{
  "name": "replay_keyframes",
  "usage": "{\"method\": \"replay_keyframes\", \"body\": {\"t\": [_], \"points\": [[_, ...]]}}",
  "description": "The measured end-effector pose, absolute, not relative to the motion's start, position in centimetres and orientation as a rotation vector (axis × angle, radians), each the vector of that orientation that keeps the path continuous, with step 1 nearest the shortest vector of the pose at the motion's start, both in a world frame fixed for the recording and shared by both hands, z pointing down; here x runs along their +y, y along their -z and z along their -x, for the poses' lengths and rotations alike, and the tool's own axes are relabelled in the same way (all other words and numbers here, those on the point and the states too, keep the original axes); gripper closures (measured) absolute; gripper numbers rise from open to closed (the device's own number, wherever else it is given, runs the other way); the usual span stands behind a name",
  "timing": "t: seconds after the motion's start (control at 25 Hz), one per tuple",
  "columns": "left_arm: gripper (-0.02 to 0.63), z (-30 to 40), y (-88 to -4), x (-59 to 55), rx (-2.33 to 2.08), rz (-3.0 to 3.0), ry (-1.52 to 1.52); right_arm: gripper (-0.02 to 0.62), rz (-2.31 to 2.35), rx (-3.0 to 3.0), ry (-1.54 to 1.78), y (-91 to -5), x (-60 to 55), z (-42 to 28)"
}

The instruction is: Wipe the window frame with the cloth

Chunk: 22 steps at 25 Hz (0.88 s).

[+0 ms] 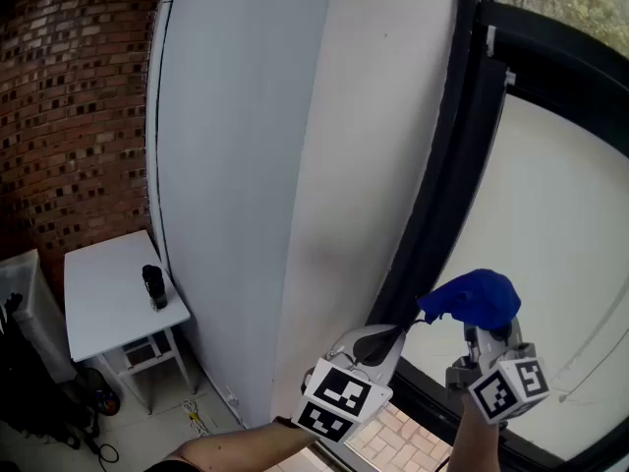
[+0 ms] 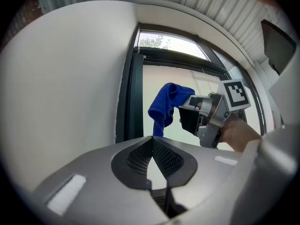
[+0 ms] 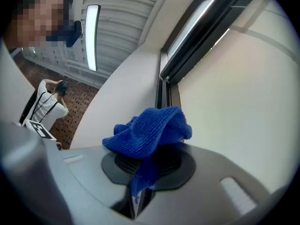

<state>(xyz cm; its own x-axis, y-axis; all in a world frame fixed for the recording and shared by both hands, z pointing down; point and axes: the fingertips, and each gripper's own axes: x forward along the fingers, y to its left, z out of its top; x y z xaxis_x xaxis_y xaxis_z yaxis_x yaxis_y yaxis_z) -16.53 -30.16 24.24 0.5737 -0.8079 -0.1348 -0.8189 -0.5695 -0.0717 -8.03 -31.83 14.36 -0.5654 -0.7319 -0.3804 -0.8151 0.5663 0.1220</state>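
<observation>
A blue cloth (image 1: 474, 298) is bunched at the tip of my right gripper (image 1: 478, 328), which is shut on it. In the right gripper view the cloth (image 3: 149, 130) spills over the closed jaws, and the gripper (image 3: 140, 165) points along the dark window frame (image 3: 165, 93). The black window frame (image 1: 442, 185) runs diagonally up the head view beside a white wall. My left gripper (image 1: 378, 342) sits low, just left of the cloth, shut with nothing in it. The left gripper view shows the gripper (image 2: 152, 146) facing the frame (image 2: 131, 102) and the cloth (image 2: 166, 108).
A white side table (image 1: 113, 298) with a small dark object (image 1: 154, 286) stands at the lower left against a brick wall (image 1: 69, 116). Frosted glass (image 1: 550, 264) fills the window. A person with a camera (image 3: 49, 100) shows far off in the right gripper view.
</observation>
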Motion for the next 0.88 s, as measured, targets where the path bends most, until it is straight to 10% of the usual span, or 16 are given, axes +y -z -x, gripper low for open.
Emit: {"method": "replay_keyframes", "body": {"t": [0.88], "points": [[0.613,14.5,-15.3,-34.7,1.248,2.647,-0.167,0.529,1.257,2.346,-0.777,6.3,-37.2,10.6]]}}
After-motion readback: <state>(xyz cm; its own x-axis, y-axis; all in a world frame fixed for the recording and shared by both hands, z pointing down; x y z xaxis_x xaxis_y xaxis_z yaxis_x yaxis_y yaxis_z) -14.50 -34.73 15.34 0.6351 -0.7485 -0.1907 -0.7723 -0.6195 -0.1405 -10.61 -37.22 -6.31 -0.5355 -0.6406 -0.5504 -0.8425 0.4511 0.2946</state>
